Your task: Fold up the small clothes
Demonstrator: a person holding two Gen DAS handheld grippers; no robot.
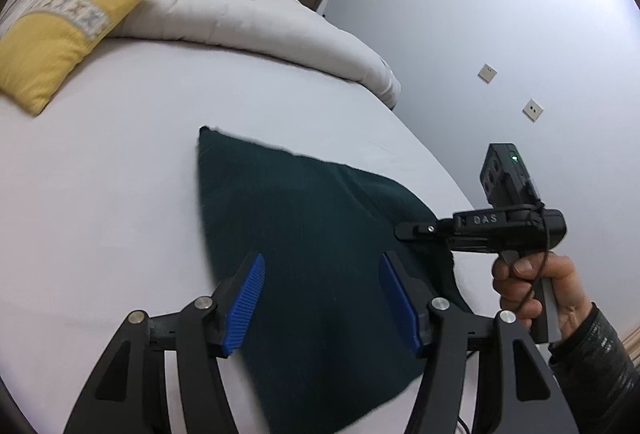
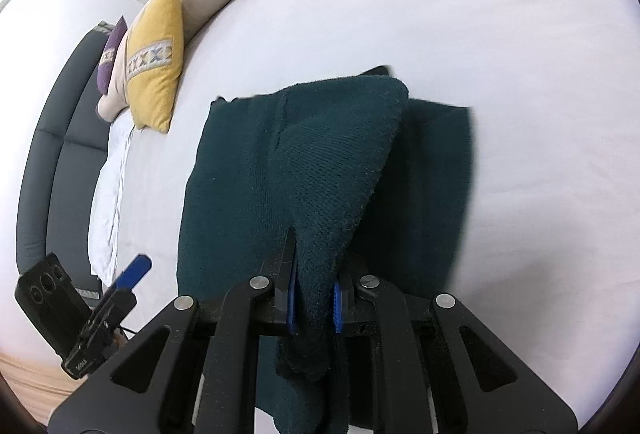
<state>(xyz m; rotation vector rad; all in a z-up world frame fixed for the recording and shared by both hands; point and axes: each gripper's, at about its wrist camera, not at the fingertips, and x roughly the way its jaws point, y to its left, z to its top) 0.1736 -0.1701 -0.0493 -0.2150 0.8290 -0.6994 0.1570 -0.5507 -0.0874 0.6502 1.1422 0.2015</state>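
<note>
A dark green knit garment (image 1: 304,218) lies on the white bed sheet (image 1: 120,170). My left gripper (image 1: 322,298) is open just above its near part, blue pads (image 1: 246,302) apart, nothing between them. My right gripper (image 2: 314,298) is shut on a fold of the garment (image 2: 332,154) and holds that fold raised over the rest of the cloth. The right gripper also shows in the left wrist view (image 1: 416,232), at the garment's right edge, held by a hand. The left gripper shows at the lower left of the right wrist view (image 2: 132,270).
A yellow cushion (image 1: 60,30) and a crumpled beige duvet (image 1: 248,10) lie at the far side of the bed. A purple cushion (image 2: 112,54) and a dark headboard (image 2: 52,162) are beyond. The bed's right edge meets a grey wall (image 1: 500,34) with sockets.
</note>
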